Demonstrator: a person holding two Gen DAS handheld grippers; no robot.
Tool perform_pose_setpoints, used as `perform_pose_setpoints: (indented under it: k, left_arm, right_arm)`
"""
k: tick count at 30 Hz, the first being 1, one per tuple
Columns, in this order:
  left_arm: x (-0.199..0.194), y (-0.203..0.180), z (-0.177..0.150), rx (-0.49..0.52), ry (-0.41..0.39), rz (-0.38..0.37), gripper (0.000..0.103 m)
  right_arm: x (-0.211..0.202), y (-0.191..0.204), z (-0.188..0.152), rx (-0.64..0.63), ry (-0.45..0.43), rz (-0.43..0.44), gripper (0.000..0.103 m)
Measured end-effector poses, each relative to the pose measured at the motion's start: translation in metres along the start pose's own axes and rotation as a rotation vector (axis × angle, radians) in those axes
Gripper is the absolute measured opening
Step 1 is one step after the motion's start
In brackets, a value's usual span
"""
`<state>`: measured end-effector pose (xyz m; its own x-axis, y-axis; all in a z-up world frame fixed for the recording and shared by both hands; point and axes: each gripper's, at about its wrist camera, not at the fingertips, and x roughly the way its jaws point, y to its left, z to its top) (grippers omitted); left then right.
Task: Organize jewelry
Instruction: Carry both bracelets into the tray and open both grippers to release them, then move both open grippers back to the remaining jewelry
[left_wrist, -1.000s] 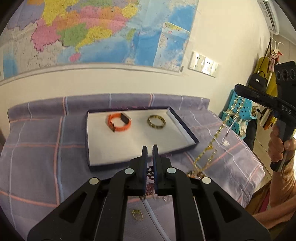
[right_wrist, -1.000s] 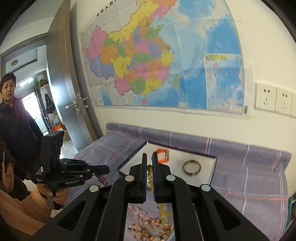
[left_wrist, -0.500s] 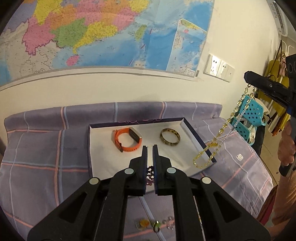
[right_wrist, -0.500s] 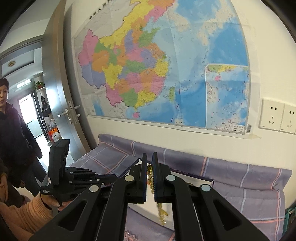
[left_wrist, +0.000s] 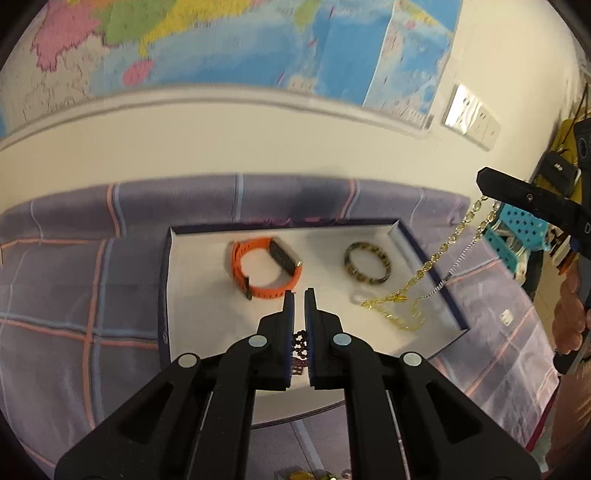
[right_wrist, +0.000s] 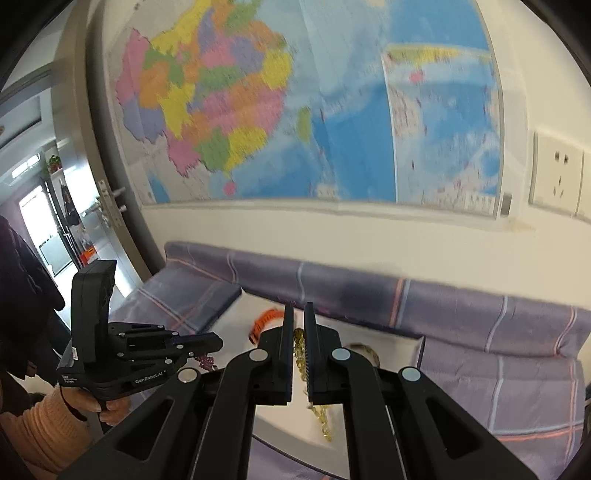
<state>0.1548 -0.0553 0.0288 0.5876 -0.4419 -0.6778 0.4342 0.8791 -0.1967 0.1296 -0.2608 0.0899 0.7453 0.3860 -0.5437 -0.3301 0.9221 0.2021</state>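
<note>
A white tray with a dark blue rim (left_wrist: 192, 295) lies on the purple checked cloth. In it are an orange watch band (left_wrist: 264, 267) and a tortoiseshell bangle (left_wrist: 367, 263). My left gripper (left_wrist: 299, 295) is shut on a dark beaded bracelet (left_wrist: 300, 345) and holds it above the tray's front. My right gripper (right_wrist: 299, 314) is shut on a gold chain necklace (right_wrist: 300, 354). The chain (left_wrist: 428, 264) hangs from the right gripper (left_wrist: 484, 184) and its lower end (left_wrist: 399, 314) lies in the tray's right side.
The purple cloth (left_wrist: 85, 295) covers the surface against a wall with a large map (right_wrist: 295, 110). A wall socket (right_wrist: 557, 177) is at the right. Small loose jewelry (left_wrist: 306, 474) lies on the cloth in front of the tray. A blue perforated basket (left_wrist: 521, 229) stands beyond the right edge.
Both grippers have moved forward over the tray. The gold chain's lower end has come down from hanging free to resting inside the tray's right side.
</note>
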Motion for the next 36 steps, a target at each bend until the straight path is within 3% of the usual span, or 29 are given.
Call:
perform_pose_setpoints:
  k: [10, 23, 28, 36]
  left_arm:
    - [0.032, 0.01, -0.015, -0.031, 0.088, 0.044, 0.006]
    - [0.046, 0.012, -0.022, -0.022, 0.133, 0.088, 0.008]
    - [0.043, 0.012, -0.022, -0.027, 0.118, 0.09, 0.025]
    - [0.009, 0.01, -0.026, -0.016, 0.033, 0.102, 0.035]
  right_arm:
    - [0.039, -0.014, -0.029, 0.038, 0.127, 0.009, 0.004]
    - [0.082, -0.021, -0.062, 0.078, 0.277, 0.014, 0.005]
    - [0.089, -0.023, -0.066, 0.091, 0.295, 0.007, 0.01]
    - [0.068, -0.022, -0.063, 0.097, 0.25, 0.011, 0.026]
